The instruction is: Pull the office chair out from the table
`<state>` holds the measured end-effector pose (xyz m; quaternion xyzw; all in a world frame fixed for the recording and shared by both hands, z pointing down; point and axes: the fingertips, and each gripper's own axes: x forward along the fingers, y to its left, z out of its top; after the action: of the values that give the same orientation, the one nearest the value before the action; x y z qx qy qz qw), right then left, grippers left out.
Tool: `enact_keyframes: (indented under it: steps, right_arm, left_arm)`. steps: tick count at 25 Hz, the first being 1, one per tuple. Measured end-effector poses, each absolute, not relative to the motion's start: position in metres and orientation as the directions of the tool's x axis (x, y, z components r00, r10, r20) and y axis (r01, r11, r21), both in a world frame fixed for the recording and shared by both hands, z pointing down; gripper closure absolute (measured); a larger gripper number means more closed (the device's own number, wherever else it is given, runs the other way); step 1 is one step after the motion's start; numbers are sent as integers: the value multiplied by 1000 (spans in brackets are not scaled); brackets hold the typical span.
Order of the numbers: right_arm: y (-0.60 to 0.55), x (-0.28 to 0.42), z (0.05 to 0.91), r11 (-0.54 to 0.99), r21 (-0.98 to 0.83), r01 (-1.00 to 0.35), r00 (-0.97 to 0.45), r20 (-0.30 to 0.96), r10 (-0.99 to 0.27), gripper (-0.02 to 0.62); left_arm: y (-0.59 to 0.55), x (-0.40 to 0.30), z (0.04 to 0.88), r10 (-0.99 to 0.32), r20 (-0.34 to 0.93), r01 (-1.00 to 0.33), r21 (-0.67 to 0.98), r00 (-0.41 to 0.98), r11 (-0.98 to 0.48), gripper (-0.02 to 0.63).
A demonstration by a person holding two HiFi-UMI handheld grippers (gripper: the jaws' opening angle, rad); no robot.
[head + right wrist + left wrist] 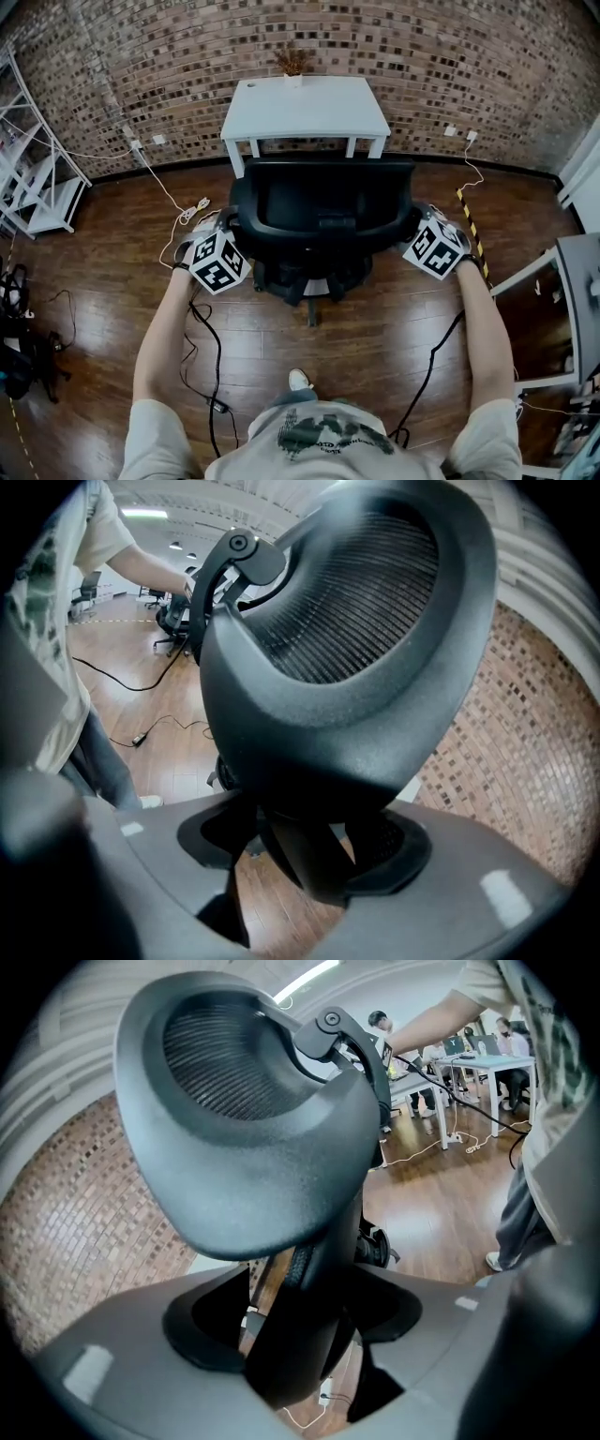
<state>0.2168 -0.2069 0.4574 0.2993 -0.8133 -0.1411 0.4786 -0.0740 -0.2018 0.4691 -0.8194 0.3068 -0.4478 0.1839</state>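
Note:
A black office chair (319,202) stands on the wood floor just in front of the white table (305,108), its back towards me. My left gripper (228,225) is at the chair's left armrest and my right gripper (419,217) at its right armrest. In the left gripper view the armrest pad (253,1129) looms above and its post (298,1335) stands between the jaws, with gaps on both sides. In the right gripper view the other armrest pad (347,658) fills the frame and its post (309,860) also stands between spread jaws, not visibly pressed.
A brick wall (141,56) runs behind the table, which carries a small plant (292,64). A white shelf (37,187) stands at the left and a grey desk (577,300) at the right. Cables (202,328) trail over the floor by my left side, near a power strip (192,211).

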Motion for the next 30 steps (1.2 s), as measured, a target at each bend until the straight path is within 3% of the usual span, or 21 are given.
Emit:
enact_keyframes:
  steps: [7, 13, 20, 30]
  right_arm:
    - [-199, 233, 446, 629, 631, -454, -277, 571, -773, 316]
    - [-175, 243, 431, 510, 639, -575, -239, 465, -852, 443]
    - [-105, 232, 413, 396, 578, -713, -246, 323, -914, 564]
    - [16, 187, 401, 380, 439, -814, -327, 195, -925, 595]
  left_arm:
    - [-190, -81, 454, -752, 522, -412, -630, 402, -658, 288]
    - [-160, -84, 437, -821, 396, -593, -568, 411, -571, 306]
    - [-82, -40, 426, -857, 270, -716, -471, 439, -515, 448]
    - [37, 37, 402, -824, 143, -778, -275, 548, -565, 551]
